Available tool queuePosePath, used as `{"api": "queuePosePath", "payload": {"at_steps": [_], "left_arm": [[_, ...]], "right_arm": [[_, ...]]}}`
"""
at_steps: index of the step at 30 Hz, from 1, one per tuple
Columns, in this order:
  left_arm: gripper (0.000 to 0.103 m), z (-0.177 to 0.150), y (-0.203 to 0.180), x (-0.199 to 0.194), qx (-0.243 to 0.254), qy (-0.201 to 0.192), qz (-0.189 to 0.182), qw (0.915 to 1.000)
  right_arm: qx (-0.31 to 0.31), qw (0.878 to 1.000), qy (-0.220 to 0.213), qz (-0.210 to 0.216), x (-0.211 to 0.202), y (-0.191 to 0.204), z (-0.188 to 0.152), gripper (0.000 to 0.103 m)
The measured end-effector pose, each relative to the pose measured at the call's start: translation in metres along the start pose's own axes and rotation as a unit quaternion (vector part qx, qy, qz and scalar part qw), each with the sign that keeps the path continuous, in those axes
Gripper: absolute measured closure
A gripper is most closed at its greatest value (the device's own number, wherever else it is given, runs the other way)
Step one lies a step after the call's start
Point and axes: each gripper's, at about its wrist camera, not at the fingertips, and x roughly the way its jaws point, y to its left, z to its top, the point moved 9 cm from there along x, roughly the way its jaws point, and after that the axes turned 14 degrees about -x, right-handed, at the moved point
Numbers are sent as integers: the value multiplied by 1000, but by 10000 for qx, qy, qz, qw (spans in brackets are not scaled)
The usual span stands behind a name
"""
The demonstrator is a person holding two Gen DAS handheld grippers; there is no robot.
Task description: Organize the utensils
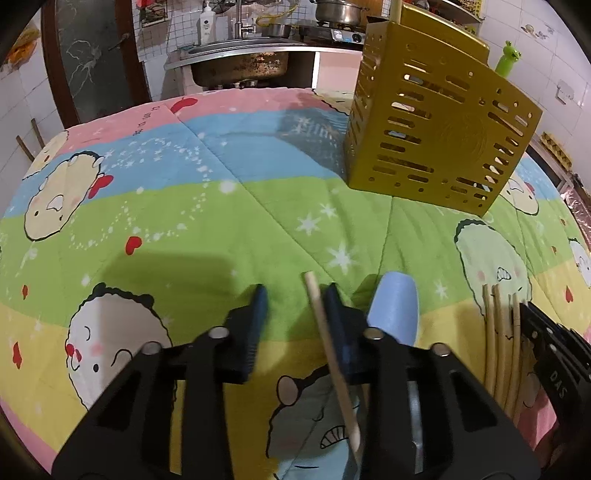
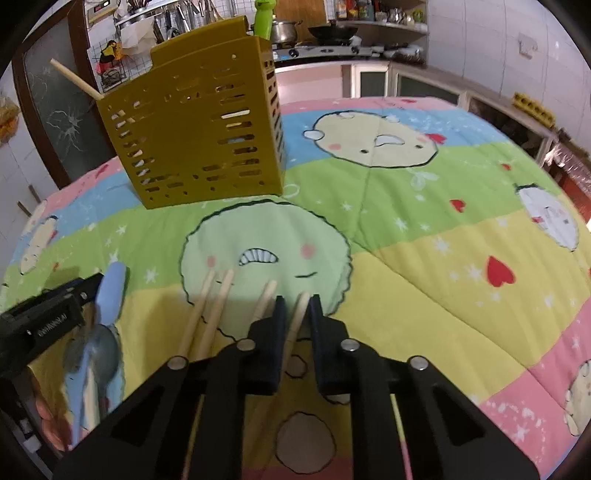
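Observation:
A slotted gold utensil holder (image 1: 436, 140) (image 2: 199, 136) stands on the cartoon quilt (image 1: 184, 206) (image 2: 424, 229), with one chopstick (image 2: 74, 79) sticking out of it. My left gripper (image 1: 295, 299) is open around a wooden chopstick (image 1: 317, 306) that leans on its right finger only. A blue spoon handle (image 1: 395, 306) (image 2: 110, 291) lies just right of that gripper. My right gripper (image 2: 297, 306) is shut on a chopstick (image 2: 300, 314). Three more chopsticks (image 2: 218, 314) (image 1: 498, 332) lie to its left.
A metal spoon bowl (image 2: 101, 350) lies by the blue handle, partly blurred. Behind the quilt are a steel sink (image 1: 240, 66), a stove with pots (image 2: 325, 40) and a green bottle (image 1: 511, 59) (image 2: 264, 18). The quilt's right half holds only printed figures.

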Motion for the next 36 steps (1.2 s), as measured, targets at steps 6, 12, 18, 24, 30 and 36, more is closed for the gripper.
{"api": "queuePosePath", "payload": {"at_steps": [6,12,18,24,30,36], "left_arm": [[93,2,-1,1,-15,93,-228,9997],[94,2,-2,-2,109,79,-343,9993],[93,-8,-11,-7,751,-18,-241,9969],[93,-10,-9,-4,675,-28,-217,9975],[92,-12,-6,-6,595,-74,-214,9980],[92,-13,-2,-9,474,-128,-175,9986]], "right_arm": [[-138,9999,-43,-49,0,3,1,95],[-137,9999,-87,-3,0,3,-1,94],[-193,9997,-126,12,-3,3,-5,94],[-150,9998,-147,50,-4,1,-6,94],[-175,9997,-163,-12,-5,2,-8,94],[-194,9997,-173,-41,-6,2,-8,93]]}}
